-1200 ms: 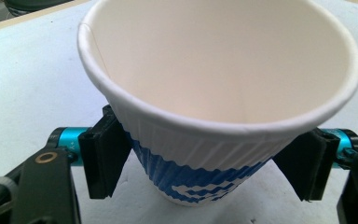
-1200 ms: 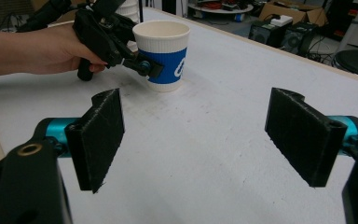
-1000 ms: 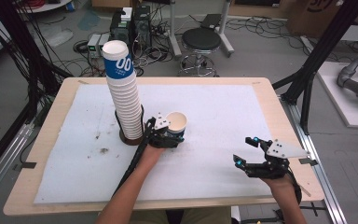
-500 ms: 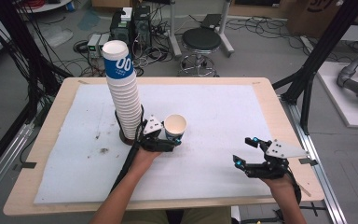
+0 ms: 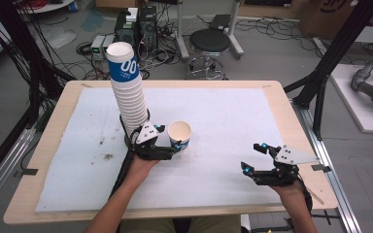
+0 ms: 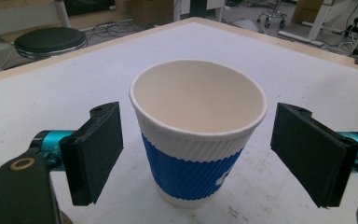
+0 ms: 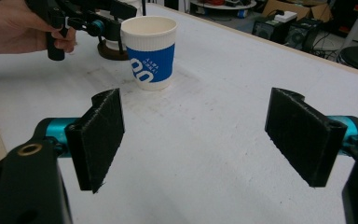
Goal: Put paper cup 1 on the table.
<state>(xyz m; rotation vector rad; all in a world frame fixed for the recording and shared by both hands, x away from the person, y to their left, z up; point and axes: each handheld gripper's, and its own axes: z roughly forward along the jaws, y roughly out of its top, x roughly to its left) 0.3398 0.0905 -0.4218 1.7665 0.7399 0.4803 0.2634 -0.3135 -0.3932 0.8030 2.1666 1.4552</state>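
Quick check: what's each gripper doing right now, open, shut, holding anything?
Left gripper: open, jaws just opened; the cup stands between the pads, untouched.
Right gripper: open, holding nothing, over the mat.

High view overhead, gripper views low — all share cup [image 5: 179,134]

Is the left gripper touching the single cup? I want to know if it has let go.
Apart. The left gripper view shows the left gripper pads clear of the cup on both sides.
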